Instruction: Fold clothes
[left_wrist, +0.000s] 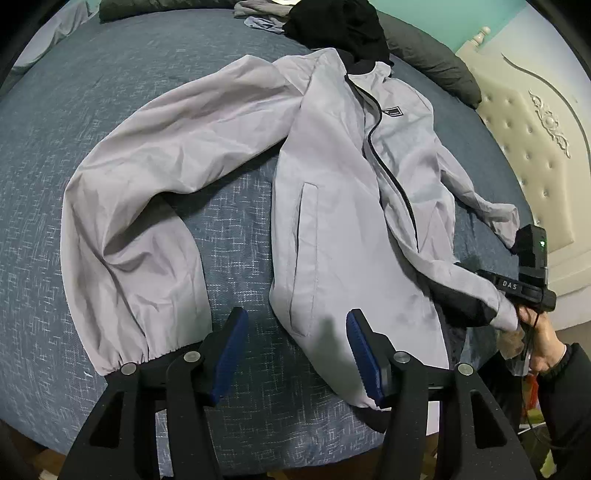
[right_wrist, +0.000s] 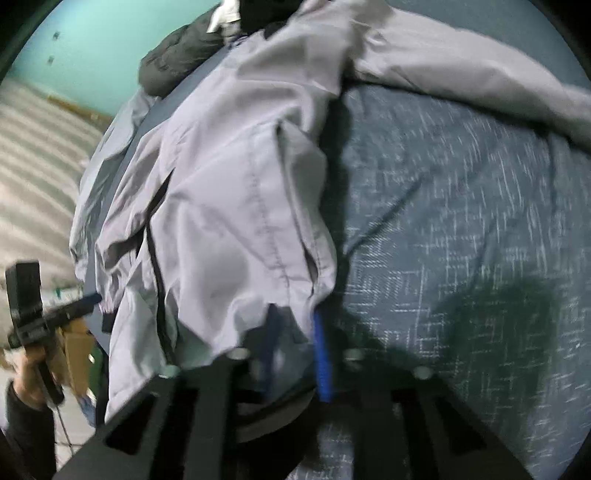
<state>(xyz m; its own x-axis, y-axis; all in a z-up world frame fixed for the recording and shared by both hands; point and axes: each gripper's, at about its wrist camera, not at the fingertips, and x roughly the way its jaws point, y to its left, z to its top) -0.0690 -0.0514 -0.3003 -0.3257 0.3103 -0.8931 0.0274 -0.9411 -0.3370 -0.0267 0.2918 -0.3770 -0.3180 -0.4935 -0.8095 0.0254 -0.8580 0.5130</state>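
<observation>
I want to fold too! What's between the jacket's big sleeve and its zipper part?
Just bare blue bedcover lies between the jacket's sleeve and its front; the left wrist view shows it.

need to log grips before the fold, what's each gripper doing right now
left gripper: open, straddling the jacket hem, not gripping it
right gripper: shut on the jacket hem

We see a bed (left_wrist: 240, 221) covered in a blue-grey woven sheet. A pale grey zip jacket (left_wrist: 332, 206) lies spread on it, front up, one sleeve (left_wrist: 147, 192) curving out to the side. At the far edge lie a black garment (left_wrist: 336, 26), a dark grey pillow (left_wrist: 432, 59) and a crumpled grey cloth (left_wrist: 258, 11).
</observation>
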